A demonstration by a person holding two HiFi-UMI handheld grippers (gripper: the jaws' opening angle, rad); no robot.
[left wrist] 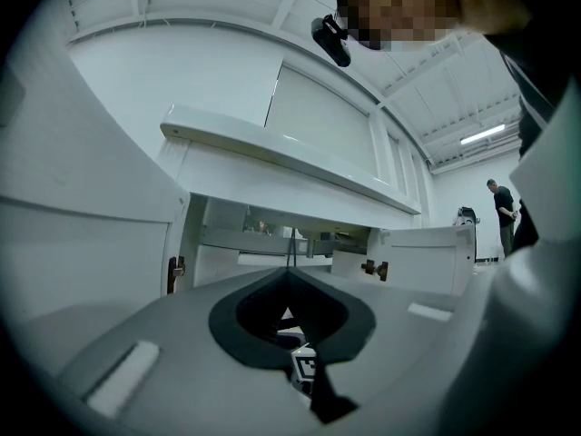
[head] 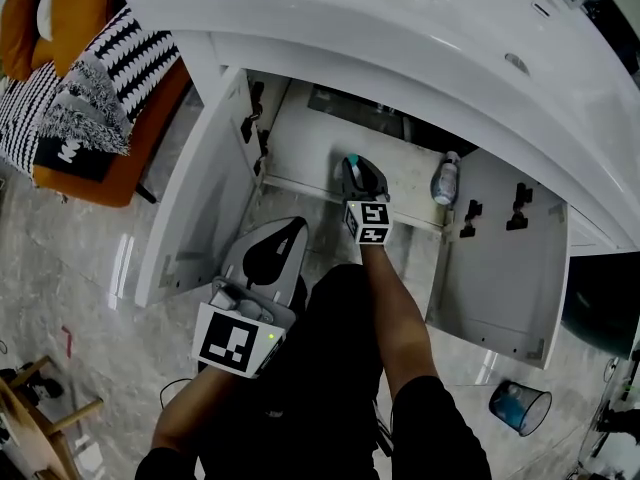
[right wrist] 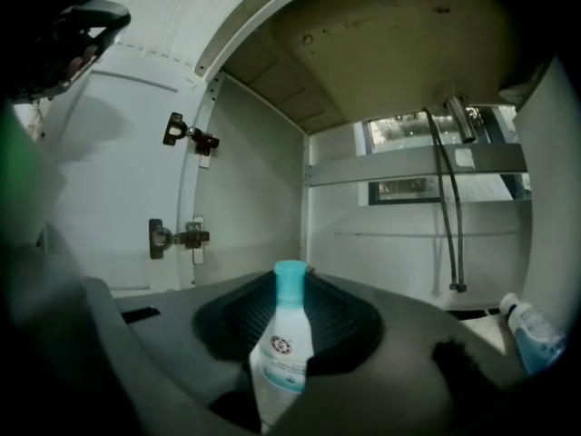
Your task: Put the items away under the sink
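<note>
My right gripper [head: 357, 174] reaches into the open cabinet under the white sink [head: 400, 30] and is shut on a white bottle with a teal cap [right wrist: 280, 357]. The bottle stands upright between the jaws, and its cap [head: 351, 160] pokes out past the tips of the right gripper [right wrist: 292, 289]. A second bottle with a blue label [head: 445, 180] stands on the cabinet floor to the right, also visible as the second bottle [right wrist: 531, 334]. My left gripper [head: 272, 255] hangs back outside the cabinet, near the left door. In its own view the left gripper [left wrist: 290, 275] has its jaws together with nothing held.
Both cabinet doors stand open: the left door [head: 200, 208] and the right door [head: 510, 258]. Two hoses [right wrist: 445, 198] hang down at the cabinet's back right. A blue cup [head: 520, 406] lies on the floor to the right. An orange sofa [head: 100, 183] stands at left.
</note>
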